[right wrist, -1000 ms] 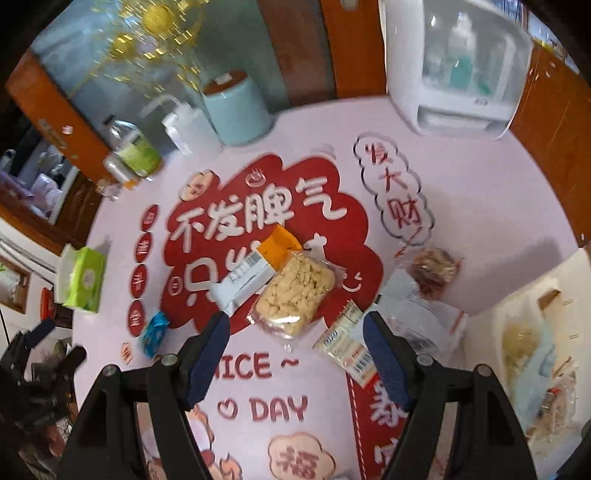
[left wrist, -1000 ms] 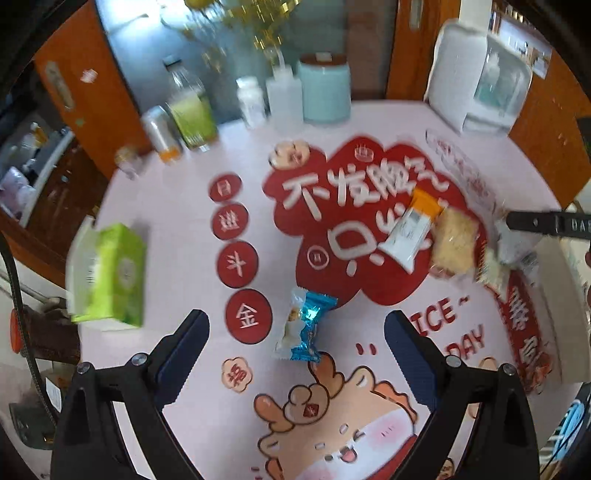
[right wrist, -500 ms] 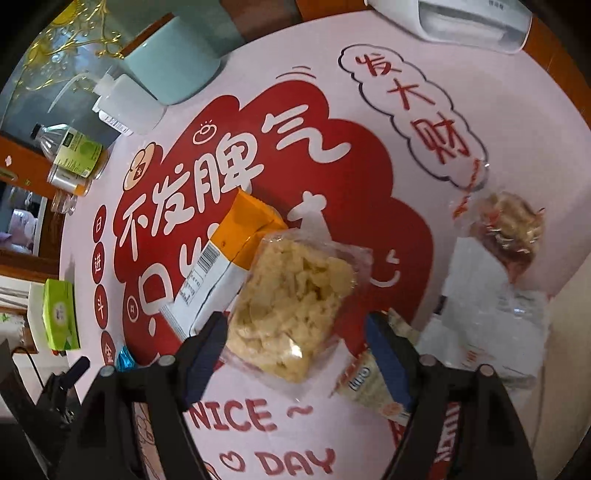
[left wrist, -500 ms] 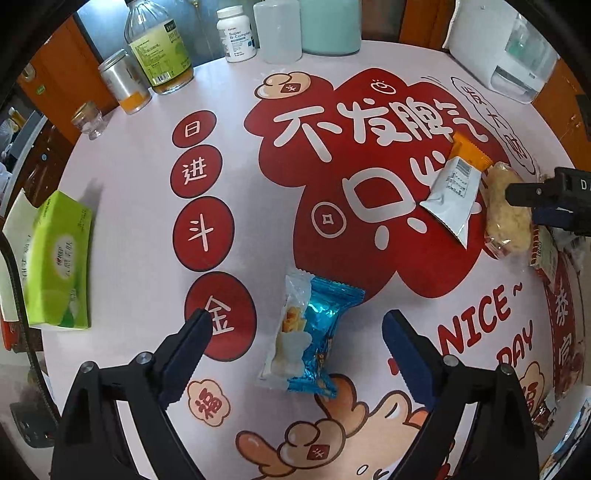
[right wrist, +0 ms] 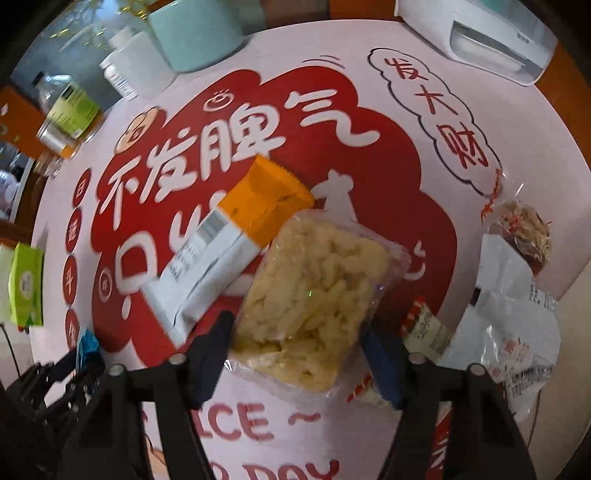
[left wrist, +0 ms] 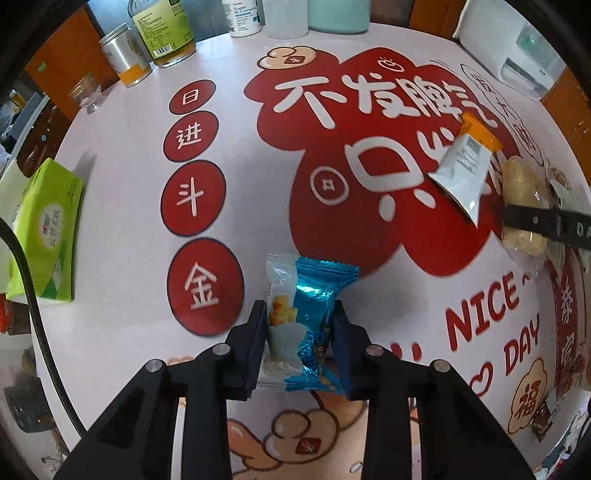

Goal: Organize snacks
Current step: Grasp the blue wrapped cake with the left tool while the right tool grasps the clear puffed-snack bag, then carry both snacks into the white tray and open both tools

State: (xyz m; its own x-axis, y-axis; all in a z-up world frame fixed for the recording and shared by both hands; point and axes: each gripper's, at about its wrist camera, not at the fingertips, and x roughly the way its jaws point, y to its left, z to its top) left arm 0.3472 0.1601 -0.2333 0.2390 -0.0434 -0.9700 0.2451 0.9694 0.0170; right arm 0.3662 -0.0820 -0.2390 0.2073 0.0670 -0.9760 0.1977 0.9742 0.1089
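In the left wrist view my left gripper (left wrist: 299,332) points down at the pink and red table mat (left wrist: 122,184). Its jaws are closing, and the pads press both sides of a blue and white snack packet (left wrist: 310,295). In the right wrist view my right gripper (right wrist: 297,339) straddles a clear bag of yellow puffed snacks (right wrist: 310,291). Those jaws are closing too, with the fingers (right wrist: 214,343) right at the bag's edges and the bag still flat. An orange and white packet (right wrist: 236,251) leans against the bag's left side.
A small striped packet (right wrist: 424,328), a white plastic bag (right wrist: 509,325) and a brown wrapped snack (right wrist: 524,229) lie to the right. A green tissue pack (left wrist: 44,229) sits at the left edge. Bottles and jars (left wrist: 166,29) and a white appliance (left wrist: 517,48) line the back.
Both grippers have come down to the table. The left one has gone from wide open to shut on the blue packet. The right one has narrowed around the puffed snack bag.
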